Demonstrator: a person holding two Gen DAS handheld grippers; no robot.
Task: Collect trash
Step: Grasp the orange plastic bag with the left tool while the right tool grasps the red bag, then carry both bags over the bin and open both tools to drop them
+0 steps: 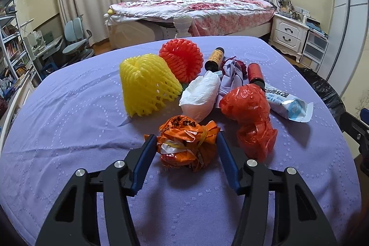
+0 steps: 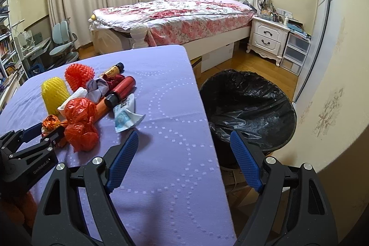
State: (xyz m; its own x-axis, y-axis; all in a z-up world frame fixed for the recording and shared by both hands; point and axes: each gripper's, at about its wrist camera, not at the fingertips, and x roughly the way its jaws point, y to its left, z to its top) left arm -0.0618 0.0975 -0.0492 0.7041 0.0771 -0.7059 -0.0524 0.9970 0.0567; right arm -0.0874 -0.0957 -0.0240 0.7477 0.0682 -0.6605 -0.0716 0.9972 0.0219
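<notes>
the left gripper (image 1: 185, 149) stands low over the bench (image 1: 69, 112), which carries a purple cloth, and its jaws are open on both sides of a crumpled orange wrapper (image 1: 188, 144). the blue pads (image 1: 144, 163) are just beside the wrapper, but it is hard to tell if they touch it already; nothing is held yet. so the step in hand seems to be the first grasp of one piece of trash.

the wrapper lies at the near edge of the heap. behind it are a red plastic bag (image 1: 251, 117), a white tissue (image 1: 203, 96), a yellow foam net (image 1: 147, 87), a red foam net (image 1: 182, 59), two small bottles (image 1: 254, 74) and a blue-white packet (image 1: 288, 103).

the right gripper (image 2: 184, 160) hangs wide open and empty near the right edge of the bench, with the bin (image 2: 249, 107), lined with a black bag, on the floor just beyond that edge.

the next move probably calls for closing the left jaws on the wrapper, gently since it is light and will crush, then lifting it clear of the red bag beside it and carrying it to the right, over the bin.
</notes>
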